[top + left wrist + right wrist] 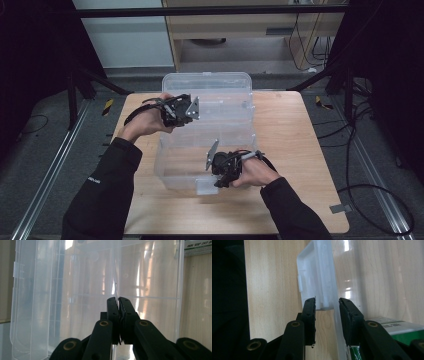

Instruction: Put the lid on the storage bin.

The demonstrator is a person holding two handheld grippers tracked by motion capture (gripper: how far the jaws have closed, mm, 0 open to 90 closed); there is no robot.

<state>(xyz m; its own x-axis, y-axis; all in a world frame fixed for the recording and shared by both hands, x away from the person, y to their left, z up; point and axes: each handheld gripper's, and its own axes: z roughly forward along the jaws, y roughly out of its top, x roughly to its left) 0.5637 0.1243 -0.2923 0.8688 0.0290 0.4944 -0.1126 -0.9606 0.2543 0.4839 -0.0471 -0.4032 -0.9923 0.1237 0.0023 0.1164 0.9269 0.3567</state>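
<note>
A clear plastic storage box (172,167) stands in the middle of a wooden table (292,135), its clear lid (207,82) raised at the far side. My left gripper (192,114) is at the box's far left corner. In the left gripper view, that gripper (117,300) has its jaws pressed together on a thin clear edge of the lid (82,277). My right gripper (220,181) is at the box's near wall. Seen from the right gripper view, my right gripper (327,302) grips the white latch (317,277) and the wall beside it between its pads.
A green and white package (397,327) shows through the clear wall by the right jaw. Bare wood lies to the left and right of the box. Beyond the table are black frame rails (210,10), cables on the floor (370,200) and a cabinet.
</note>
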